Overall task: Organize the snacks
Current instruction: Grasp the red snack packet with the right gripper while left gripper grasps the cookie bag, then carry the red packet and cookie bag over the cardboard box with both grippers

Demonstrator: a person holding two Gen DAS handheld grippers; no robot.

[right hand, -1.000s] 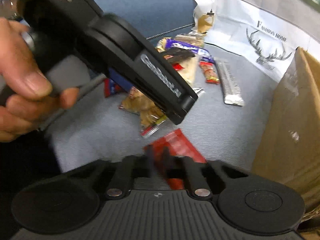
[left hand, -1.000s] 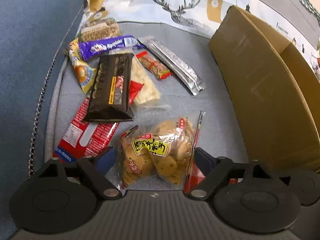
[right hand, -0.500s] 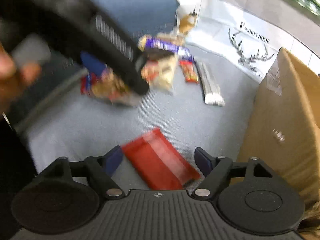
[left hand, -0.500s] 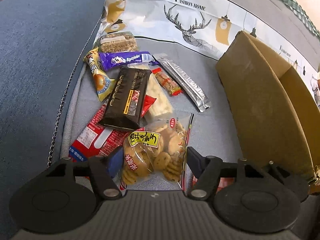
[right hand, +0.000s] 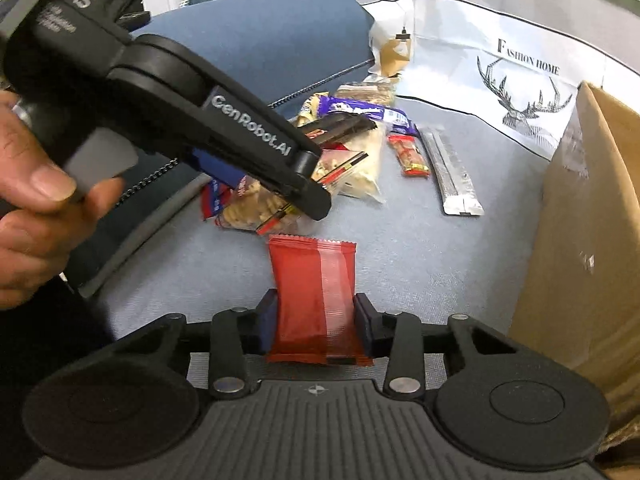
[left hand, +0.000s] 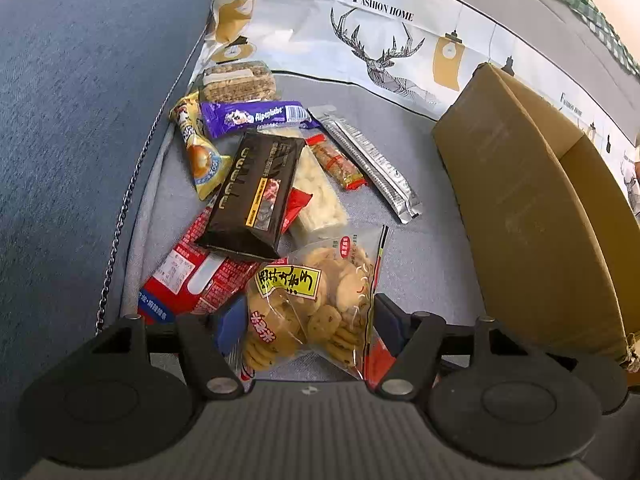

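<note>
we have the right gripper (right hand: 316, 322) over a red foil packet (right hand: 314, 300) that lies on the grey cushion (right hand: 400, 240) just in front of the cardboard box (right hand: 592, 240). its jaws are closing, the packet between them, both pads already against its long edges. it reads as a light, puffed pillow pack — slick film, soft contents, so it will likely buckle rather than resist. we judge the mid-body hold is right; the crimped end seams would slide out.

the left gripper (left hand: 306, 320) straddles a clear bag of small round cookies (left hand: 308, 304), fingers spread wide, blue pads on either side of it, the near pad masked by the film, so no firm pinch is evident. the bag is loose, crinkly and brittle inside: we would squeeze gently across its width, or take the sealed red edge instead, to avoid crushing biscuits.

behind it the rest of the pile sits against the blue armrest (left hand: 80, 120) — a black bar pack (left hand: 256, 192) on top of a red and white pack (left hand: 192, 280), a purple bar (left hand: 256, 116), a silver stick sachet (left hand: 372, 164). the stick and bars look stiff enough for an end or mid grasp.

a hand (right hand: 28, 208) carries the left tool in the right view.
</note>
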